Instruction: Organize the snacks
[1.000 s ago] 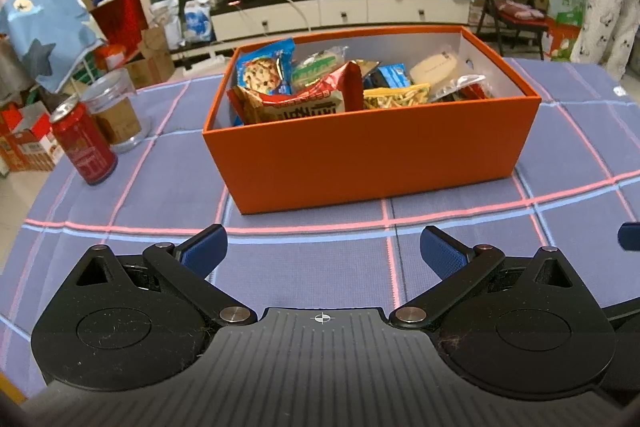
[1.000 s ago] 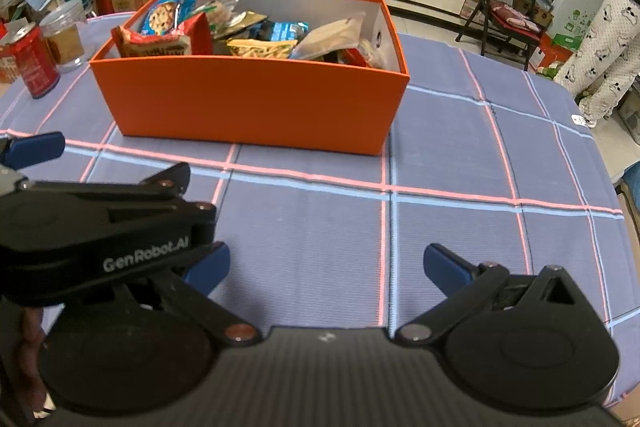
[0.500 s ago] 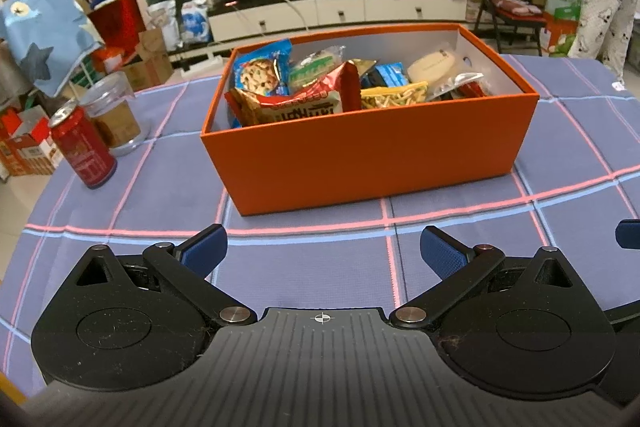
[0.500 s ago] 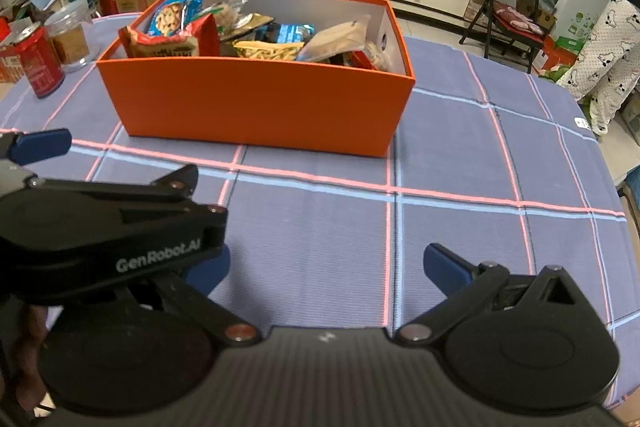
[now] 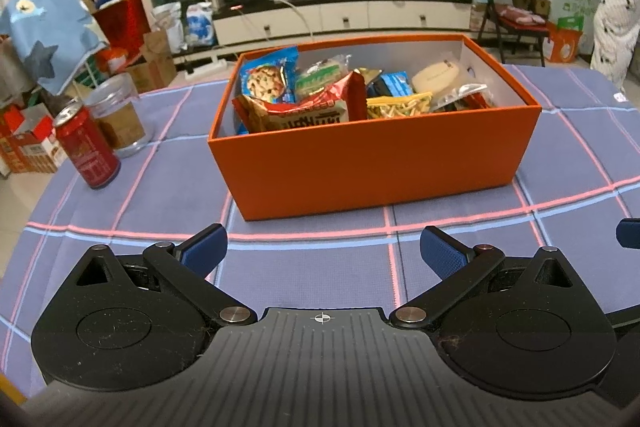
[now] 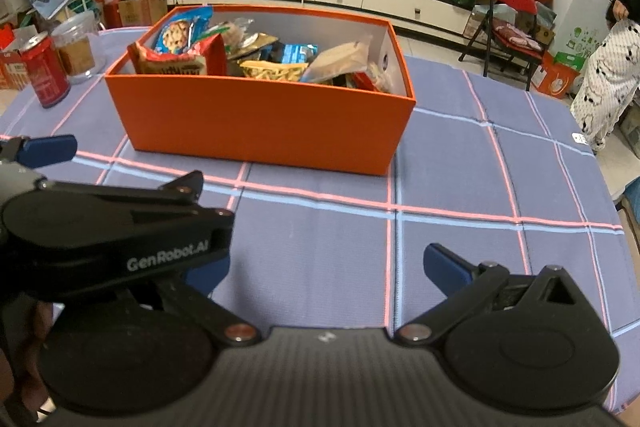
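Both claws, left claw (image 5: 323, 247) and right claw (image 6: 326, 269), apart, empty, above desk (image 5: 312, 267). Snacks (image 5: 308, 107) sit packed in box (image 5: 372, 155) straight ahead. Likely finished; else approach from above, avoid the rim.

Black left gripper (image 5: 323, 251) (blue pads (image 5: 442, 258), silver pivots), apparently marked "GenRobot.AI".

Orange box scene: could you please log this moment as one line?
left hand-held gripper: open, empty | right hand-held gripper: open, empty | orange box: filled with snacks | red can: upright, left of box
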